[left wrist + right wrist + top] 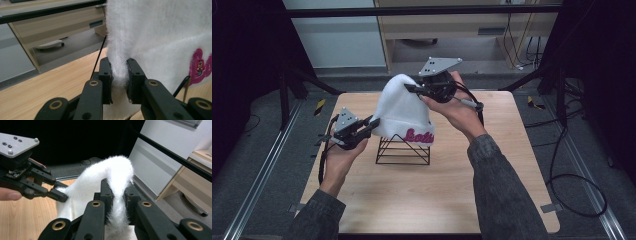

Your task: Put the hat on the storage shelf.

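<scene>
A fluffy white hat (403, 111) with pink lettering (419, 136) hangs over a black wire stand (403, 151) in the middle of the table. My left gripper (373, 123) is shut on the hat's lower left edge (119, 75); its jaws pinch a fold of the fabric. Up at the crown, my right gripper (411, 88) is shut on the top of the hat (117, 192). The left gripper (61, 196) also appears in the right gripper view, biting the hat's side. The hat hides the top of the stand.
The wooden table (432, 200) has bare room in front of and beside the stand. A pale wooden desk (452, 25) stands beyond the table. Cables (572, 185) lie on the floor at the right. Dark frame rails (297, 85) flank the table.
</scene>
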Demonstrator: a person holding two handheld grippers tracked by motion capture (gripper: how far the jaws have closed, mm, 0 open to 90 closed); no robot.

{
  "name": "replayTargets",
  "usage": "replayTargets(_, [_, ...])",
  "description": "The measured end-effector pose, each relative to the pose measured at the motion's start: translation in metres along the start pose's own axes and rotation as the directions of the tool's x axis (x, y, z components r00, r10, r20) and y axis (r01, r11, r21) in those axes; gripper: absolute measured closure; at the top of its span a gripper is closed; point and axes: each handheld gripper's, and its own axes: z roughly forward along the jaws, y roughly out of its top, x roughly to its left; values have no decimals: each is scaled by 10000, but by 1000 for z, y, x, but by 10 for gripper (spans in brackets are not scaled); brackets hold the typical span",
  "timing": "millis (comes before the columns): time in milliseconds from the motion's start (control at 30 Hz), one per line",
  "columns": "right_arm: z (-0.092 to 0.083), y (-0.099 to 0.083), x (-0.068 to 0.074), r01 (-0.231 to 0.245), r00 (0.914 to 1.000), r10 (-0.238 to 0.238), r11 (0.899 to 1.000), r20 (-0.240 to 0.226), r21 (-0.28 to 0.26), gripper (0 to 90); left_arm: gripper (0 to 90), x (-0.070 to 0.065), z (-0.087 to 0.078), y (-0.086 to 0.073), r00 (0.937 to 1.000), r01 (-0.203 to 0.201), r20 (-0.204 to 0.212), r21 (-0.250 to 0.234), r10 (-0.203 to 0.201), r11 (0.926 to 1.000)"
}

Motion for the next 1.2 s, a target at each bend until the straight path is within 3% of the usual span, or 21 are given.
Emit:
replayTargets(433, [14, -15, 9, 40, 9997, -27, 9988, -259, 497, 817, 763, 1, -2, -26, 10000, 72, 15, 347, -72, 9994])
replayTargets(667, [17, -23, 20, 23, 9989, 15, 9967, -470, 806, 815, 762, -1, -3, -40, 9998, -190, 89, 646, 185, 9977])
replayTargets(933, [23, -38, 34, 39, 9978, 70, 9864, -659, 1645, 814, 761, 1, 0, -58, 9992, -199, 362, 1189, 157, 9927])
replayTargets(1200, [31, -48, 43, 91, 9964, 88, 9779, -846, 2087, 814, 759, 3, 2, -73, 9980, -164, 626, 1680, 59, 9856])
